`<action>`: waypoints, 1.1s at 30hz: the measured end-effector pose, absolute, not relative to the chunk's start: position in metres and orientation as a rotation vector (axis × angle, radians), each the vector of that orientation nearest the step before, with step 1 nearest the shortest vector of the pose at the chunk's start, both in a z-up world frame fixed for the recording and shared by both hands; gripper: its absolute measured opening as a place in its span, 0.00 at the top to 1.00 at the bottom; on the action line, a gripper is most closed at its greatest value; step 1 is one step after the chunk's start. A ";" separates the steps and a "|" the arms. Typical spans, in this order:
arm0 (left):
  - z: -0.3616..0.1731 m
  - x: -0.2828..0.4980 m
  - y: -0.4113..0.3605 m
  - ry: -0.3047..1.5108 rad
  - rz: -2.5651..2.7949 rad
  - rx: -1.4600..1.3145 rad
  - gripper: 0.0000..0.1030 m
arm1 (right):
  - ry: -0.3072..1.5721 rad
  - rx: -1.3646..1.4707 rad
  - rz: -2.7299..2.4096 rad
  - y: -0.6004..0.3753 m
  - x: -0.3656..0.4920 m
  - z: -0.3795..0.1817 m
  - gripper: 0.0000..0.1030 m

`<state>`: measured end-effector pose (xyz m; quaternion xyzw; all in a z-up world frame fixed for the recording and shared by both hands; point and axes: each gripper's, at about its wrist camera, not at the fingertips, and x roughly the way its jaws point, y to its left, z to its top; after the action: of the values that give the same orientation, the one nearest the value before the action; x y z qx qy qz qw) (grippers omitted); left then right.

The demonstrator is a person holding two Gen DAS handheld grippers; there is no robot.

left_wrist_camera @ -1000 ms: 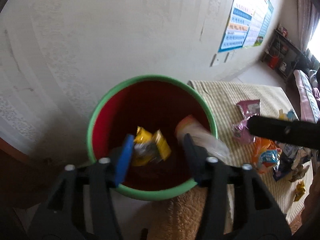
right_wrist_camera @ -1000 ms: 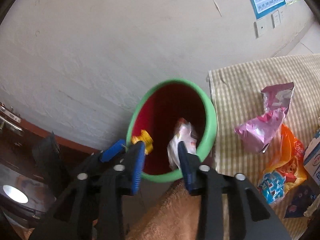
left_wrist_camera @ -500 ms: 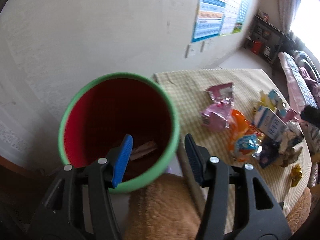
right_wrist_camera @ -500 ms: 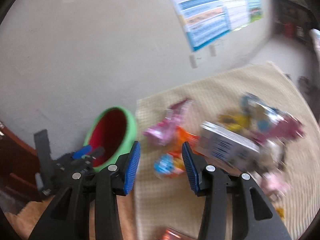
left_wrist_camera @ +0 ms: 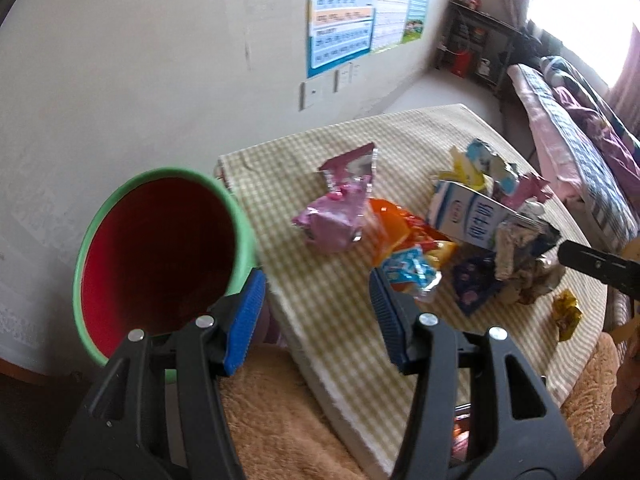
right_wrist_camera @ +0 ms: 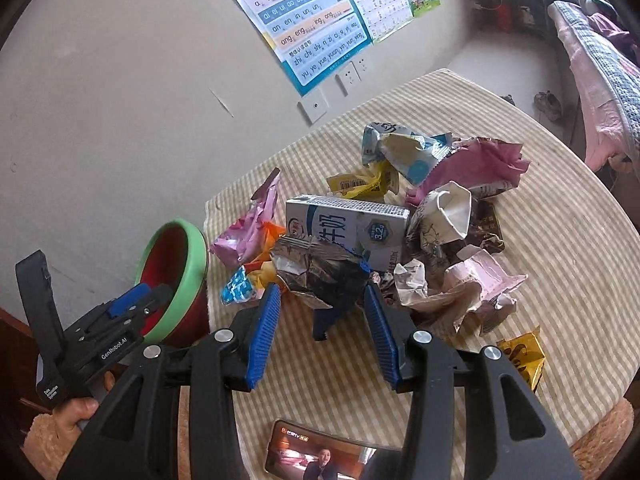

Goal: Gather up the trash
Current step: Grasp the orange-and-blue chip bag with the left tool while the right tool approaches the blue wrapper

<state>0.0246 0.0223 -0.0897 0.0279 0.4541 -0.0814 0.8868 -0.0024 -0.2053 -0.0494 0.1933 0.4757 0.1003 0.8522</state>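
Fingers of the right gripper (right_wrist_camera: 320, 328) spread wide, nothing between the pads, aimed at the crumpled foil wrapper (right_wrist_camera: 320, 270) lying just beyond the tips at 12 o'clock; probably lined up so for the next pick, since that piece sits nearest on the heap's edge. Behind it, at 12 to 1 o'clock, milk carton (right_wrist_camera: 348, 228) on its side, with crumpled paper (right_wrist_camera: 440, 216) and pink wrappers (right_wrist_camera: 472, 168) piled against it. Phone (right_wrist_camera: 316, 456) at 6 o'clock, under the gripper, on the checked cloth (right_wrist_camera: 560, 264). Left gripper (left_wrist_camera: 316, 316) likewise spread and empty, hovering across the cloth's near edge, left pad close by the bin (left_wrist_camera: 160, 248) rim at 10 o'clock, candy wrapper (left_wrist_camera: 412, 272) just past the right pad at 1 o'clock. Bin standing low beside the table's end, mouth up, likely kept there so each piece needs only a short swing to drop. Trash mostly uncollected on the cloth; pink bag (left_wrist_camera: 340, 208) at 12 o'clock in the left view.
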 end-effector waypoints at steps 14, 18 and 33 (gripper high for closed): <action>-0.110 0.054 -0.037 1.012 -0.310 0.124 0.50 | 0.983 0.447 0.183 -0.219 -0.008 -0.049 0.57; -0.140 0.071 -0.056 1.084 -0.329 0.185 0.50 | 0.983 0.452 0.181 -0.221 -0.010 -0.049 0.57; -0.139 0.067 -0.042 1.104 -0.350 0.121 0.63 | 0.977 0.435 0.186 -0.218 -0.012 -0.047 0.57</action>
<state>0.0669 -0.0418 -0.1389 0.0574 0.5212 -0.1655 0.8353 -0.0116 -0.2178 -0.0469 0.2070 0.4649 0.0884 0.8563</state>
